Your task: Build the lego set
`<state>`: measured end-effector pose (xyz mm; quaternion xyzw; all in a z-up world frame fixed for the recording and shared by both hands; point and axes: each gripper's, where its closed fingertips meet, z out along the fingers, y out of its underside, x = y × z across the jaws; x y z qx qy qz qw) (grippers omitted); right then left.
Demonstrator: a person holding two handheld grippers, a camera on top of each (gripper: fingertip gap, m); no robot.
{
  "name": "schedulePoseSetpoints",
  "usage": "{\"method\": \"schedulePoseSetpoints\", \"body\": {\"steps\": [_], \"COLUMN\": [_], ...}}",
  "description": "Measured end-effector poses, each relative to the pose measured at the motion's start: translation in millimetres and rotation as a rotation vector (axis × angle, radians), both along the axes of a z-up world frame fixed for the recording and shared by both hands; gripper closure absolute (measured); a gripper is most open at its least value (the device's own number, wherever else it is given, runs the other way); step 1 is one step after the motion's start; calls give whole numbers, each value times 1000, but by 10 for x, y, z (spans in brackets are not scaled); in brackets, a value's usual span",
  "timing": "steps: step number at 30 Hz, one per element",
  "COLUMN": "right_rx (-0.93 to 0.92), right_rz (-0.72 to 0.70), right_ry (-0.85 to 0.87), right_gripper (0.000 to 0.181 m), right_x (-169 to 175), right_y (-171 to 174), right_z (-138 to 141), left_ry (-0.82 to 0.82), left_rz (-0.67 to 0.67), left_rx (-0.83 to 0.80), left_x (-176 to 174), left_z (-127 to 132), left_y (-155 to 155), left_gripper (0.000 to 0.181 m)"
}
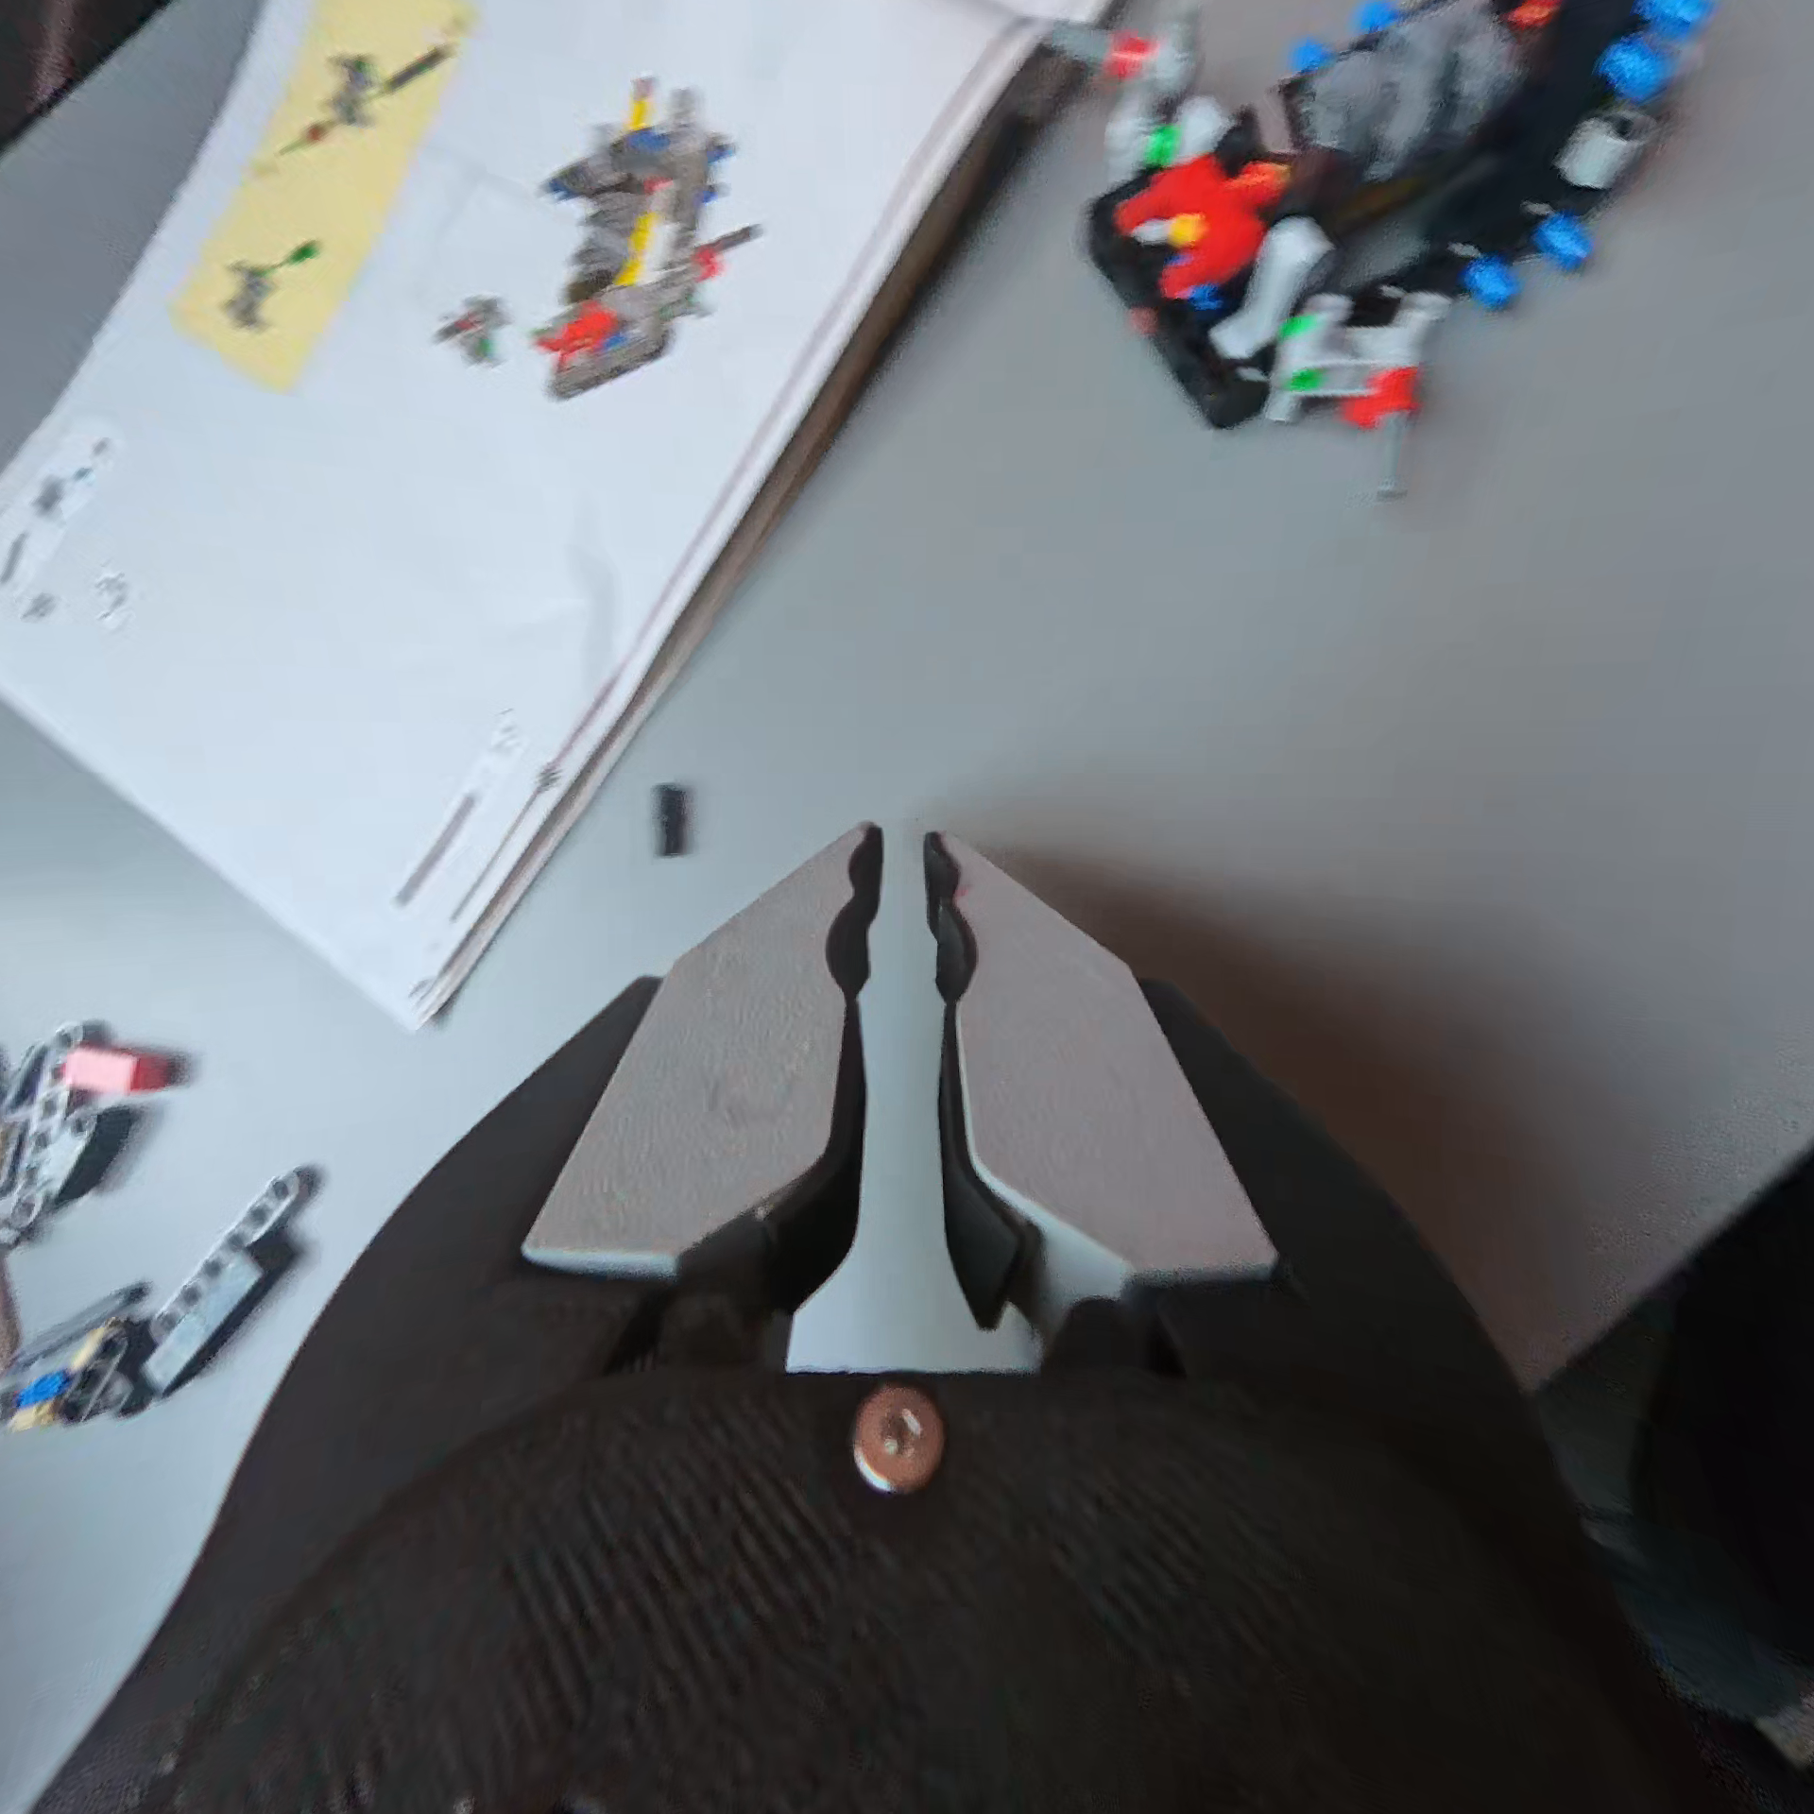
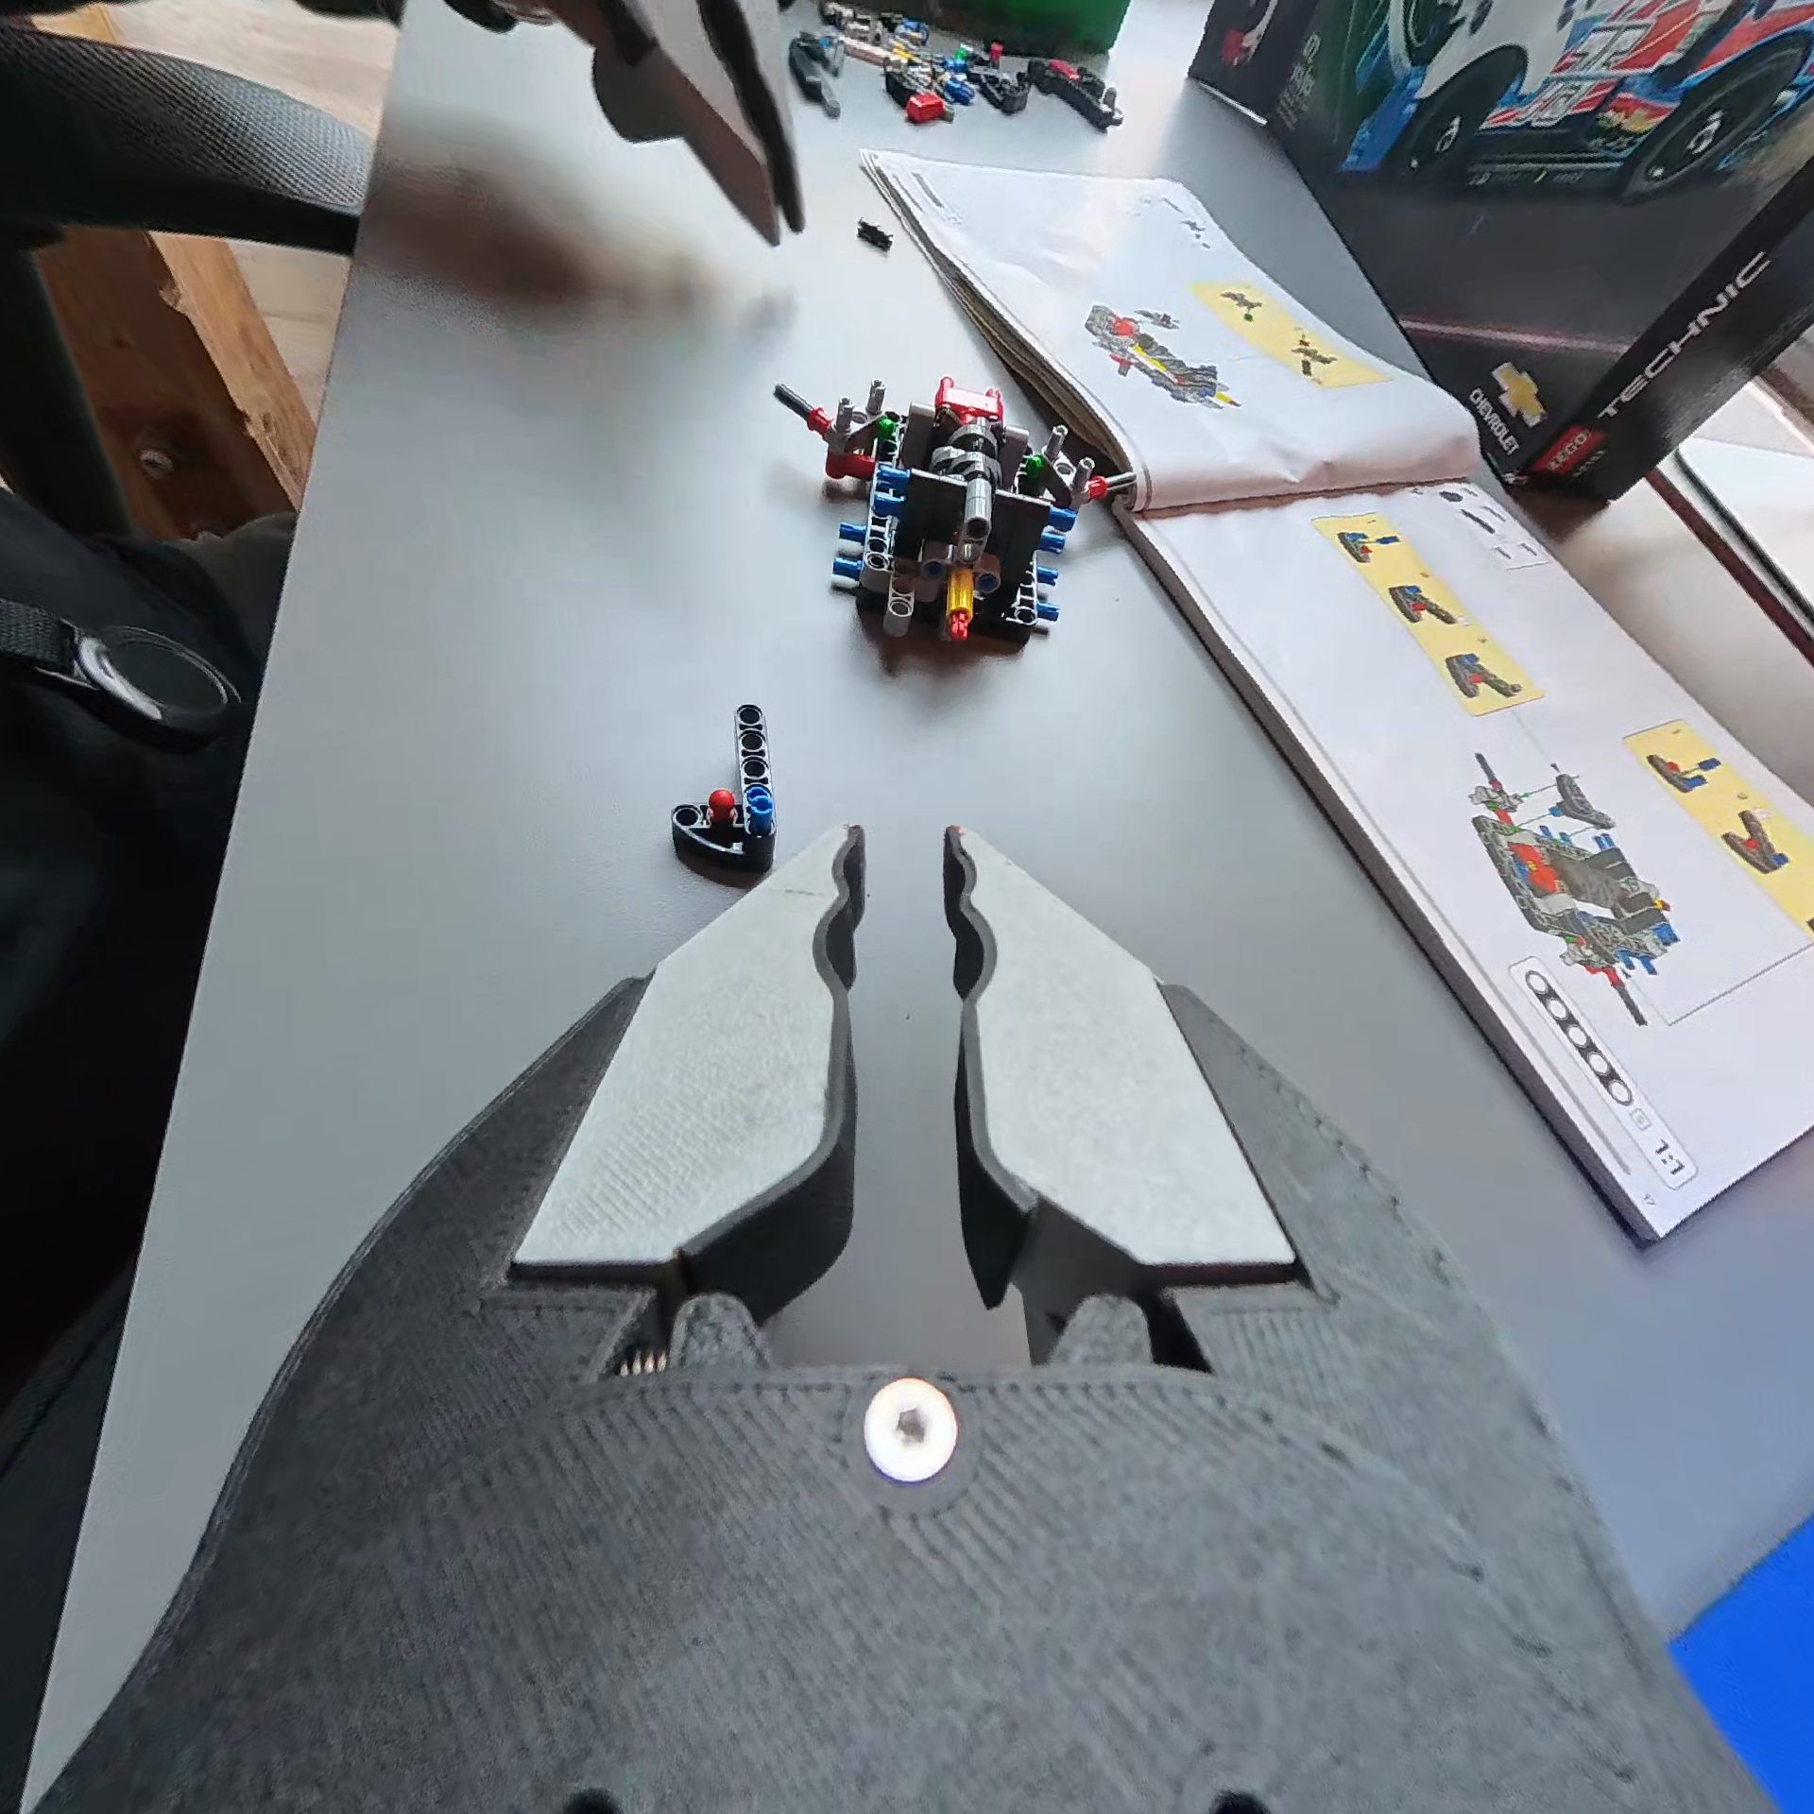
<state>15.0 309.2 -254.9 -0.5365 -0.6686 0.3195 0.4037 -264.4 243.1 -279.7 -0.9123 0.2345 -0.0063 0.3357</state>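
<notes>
You're working on a plain grey table [image 2: 550,550] with a chair arm off its left edge. Nearest your right gripper [image 2: 903,834], fingers a little apart and holding nothing, there's a black L-shaped beam [image 2: 731,800] with a red and a blue pin, just left of the left fingertip and not touching it. Further ahead sits the half-built model [image 2: 947,510], well clear of the fingers. The open instruction booklet [image 2: 1374,687] runs along the right, and past it stands the set's box [image 2: 1531,196] with a race car picture; there's printing on both, which I'll skip.

Your left gripper [image 1: 903,834] hovers with only a narrow gap between its fingers, empty too. A small black pin [image 1: 671,818] lies just left of its tips, beside the booklet's corner. Only the left wrist view shows the loose grey and black parts [image 1: 128,1276] at your near left, blurry though. The box shows in the right view alone.
</notes>
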Motion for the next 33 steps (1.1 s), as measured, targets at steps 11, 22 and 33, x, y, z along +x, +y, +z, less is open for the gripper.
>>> {"method": "schedulePoseSetpoints", "body": {"steps": [11, 22, 33], "right_rx": [-18, -32, -30], "right_rz": [-4, 4, 11], "right_ry": [1, 2, 47], "right_gripper": [170, 170, 172], "right_x": [-6, -5, -47], "right_y": [23, 18, -4], "right_z": [2, 5, 78], "left_ry": [105, 2, -141], "left_rz": [72, -19, -320], "left_rx": [-31, -38, 127], "left_x": [-496, -244, 943], "left_z": [-92, -96, 482], "left_y": [322, 310, 268], "left_gripper": [180, 181, 181]}}
